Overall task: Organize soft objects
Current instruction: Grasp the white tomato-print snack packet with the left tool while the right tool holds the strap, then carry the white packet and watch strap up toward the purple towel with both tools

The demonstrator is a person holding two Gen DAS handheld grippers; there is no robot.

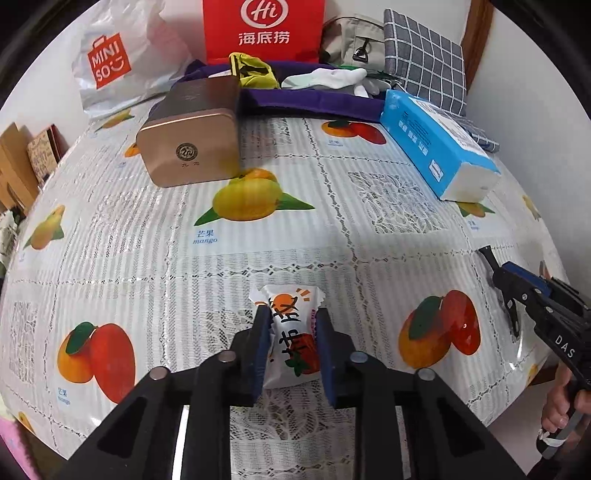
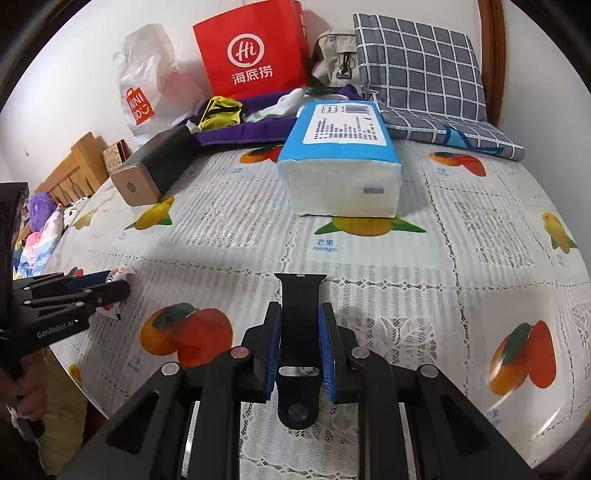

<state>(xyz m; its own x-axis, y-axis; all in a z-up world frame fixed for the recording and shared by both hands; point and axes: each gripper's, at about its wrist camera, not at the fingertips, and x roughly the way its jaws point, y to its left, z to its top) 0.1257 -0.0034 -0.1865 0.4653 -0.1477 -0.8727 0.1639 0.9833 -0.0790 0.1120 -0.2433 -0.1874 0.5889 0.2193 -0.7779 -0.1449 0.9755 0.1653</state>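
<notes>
A small white snack packet (image 1: 287, 300) with orange and red print lies on the mango-patterned tablecloth (image 1: 332, 229). My left gripper (image 1: 291, 316) is shut on it, the blue pads pressing its two sides. The right wrist view shows that gripper (image 2: 110, 286) at the far left with the packet (image 2: 121, 272) poking out. My right gripper (image 2: 300, 307) is shut on a black watch strap (image 2: 301, 290), which sticks out past the fingertips just above the cloth. In the left wrist view this gripper (image 1: 511, 291) sits at the right edge with the strap (image 1: 487, 256).
At the back lies a purple fabric tray (image 1: 314, 103) with white gloves (image 1: 332, 79) and a yellow item (image 1: 253, 70). A rose-gold tin (image 1: 192, 140) stands left, a blue tissue pack (image 1: 436, 147) right. Behind are a red bag (image 1: 264, 29), a Miniso bag (image 1: 110, 59) and a chequered cushion (image 1: 421, 59).
</notes>
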